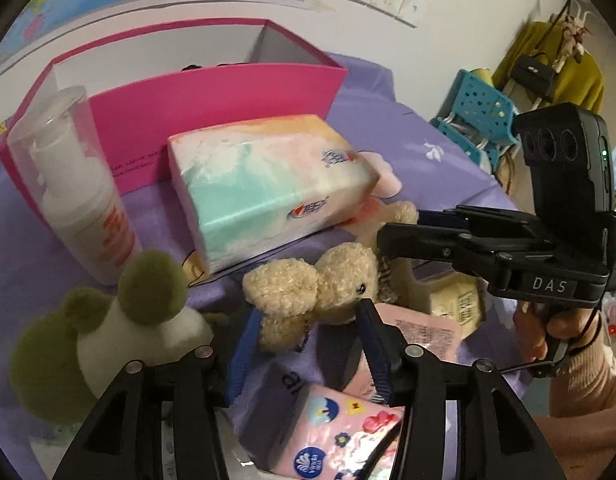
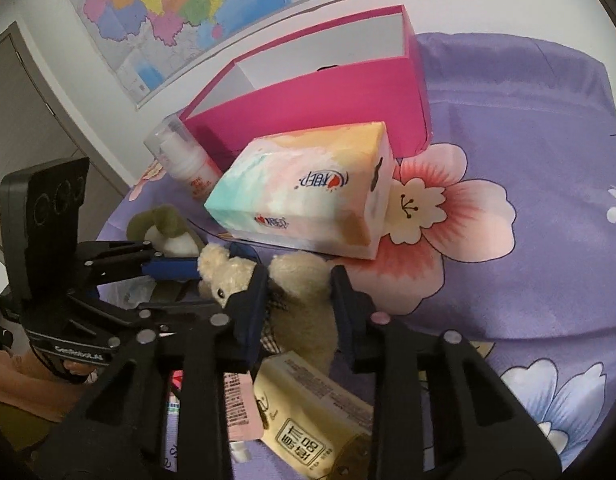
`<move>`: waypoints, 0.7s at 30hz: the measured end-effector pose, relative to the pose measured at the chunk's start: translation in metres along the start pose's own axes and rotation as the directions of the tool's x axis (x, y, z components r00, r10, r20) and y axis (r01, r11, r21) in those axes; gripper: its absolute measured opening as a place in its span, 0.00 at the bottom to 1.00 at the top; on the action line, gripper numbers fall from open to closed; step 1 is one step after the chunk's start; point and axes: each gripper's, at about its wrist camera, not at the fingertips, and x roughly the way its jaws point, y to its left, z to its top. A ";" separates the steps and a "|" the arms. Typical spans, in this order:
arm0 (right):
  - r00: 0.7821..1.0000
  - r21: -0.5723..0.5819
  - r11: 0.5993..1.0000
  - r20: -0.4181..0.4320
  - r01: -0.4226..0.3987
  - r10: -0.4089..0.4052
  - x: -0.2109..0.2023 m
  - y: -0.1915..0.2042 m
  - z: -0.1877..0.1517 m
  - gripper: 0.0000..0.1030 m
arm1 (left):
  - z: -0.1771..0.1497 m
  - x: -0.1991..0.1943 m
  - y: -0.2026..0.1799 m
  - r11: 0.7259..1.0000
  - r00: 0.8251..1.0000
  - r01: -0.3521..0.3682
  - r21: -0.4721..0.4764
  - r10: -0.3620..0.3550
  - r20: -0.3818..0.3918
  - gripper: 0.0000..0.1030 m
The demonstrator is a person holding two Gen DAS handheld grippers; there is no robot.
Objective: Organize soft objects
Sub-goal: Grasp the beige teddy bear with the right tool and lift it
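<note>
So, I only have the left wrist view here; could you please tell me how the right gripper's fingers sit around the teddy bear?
Observer: The right gripper is open, and its fingers straddle the body of the teddy bear, one on each side.
Operator: Thank you. What lies nearest beneath the bear?
Observer: A yellow tissue pack lies just below the bear, running towards the camera beside a pink packet.

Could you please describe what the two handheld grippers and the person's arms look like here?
Both grippers, left gripper and right gripper, are matte black linkage frames with silver rivets and blue ribbed finger pads. Each carries a black three-lens camera block; the right one reads "DAS". The hand wears a pinkish knit sleeve.
</note>
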 end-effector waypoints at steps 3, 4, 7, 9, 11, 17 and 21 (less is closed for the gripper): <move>1.000 -0.014 1.000 0.021 -0.003 0.003 -0.008 0.005 0.001 0.30 | 0.004 -0.004 0.001 0.999 1.000 0.028 -0.016 -0.028 0.014 0.34; 1.000 -0.018 1.000 0.030 -0.005 0.005 -0.012 0.008 0.002 0.30 | 0.005 -0.006 0.000 0.999 0.999 0.041 -0.020 -0.041 0.019 0.30; 0.998 -0.049 0.999 0.068 -0.014 0.018 -0.025 0.019 0.009 0.30 | 0.010 -0.019 -0.004 0.999 0.997 0.047 -0.009 -0.046 0.057 0.30; 0.995 -0.069 0.997 0.095 -0.019 0.026 -0.034 0.025 0.015 0.30 | 0.016 -0.033 -0.009 0.999 0.994 0.048 0.005 -0.049 0.095 0.30; 0.991 -0.085 0.996 0.125 -0.030 0.040 -0.043 0.030 0.023 0.30 | 0.021 -0.045 -0.010 0.999 0.991 0.039 0.019 -0.041 0.127 0.30; 0.981 -0.137 0.990 0.187 -0.027 0.052 -0.058 0.040 0.057 0.30 | 0.049 -0.073 -0.008 0.999 0.978 0.007 0.039 -0.015 0.206 0.30; 0.973 -0.153 0.988 0.223 -0.020 0.054 -0.059 0.041 0.085 0.30 | 0.075 -0.081 -0.002 0.998 0.969 -0.035 0.043 0.023 0.245 0.30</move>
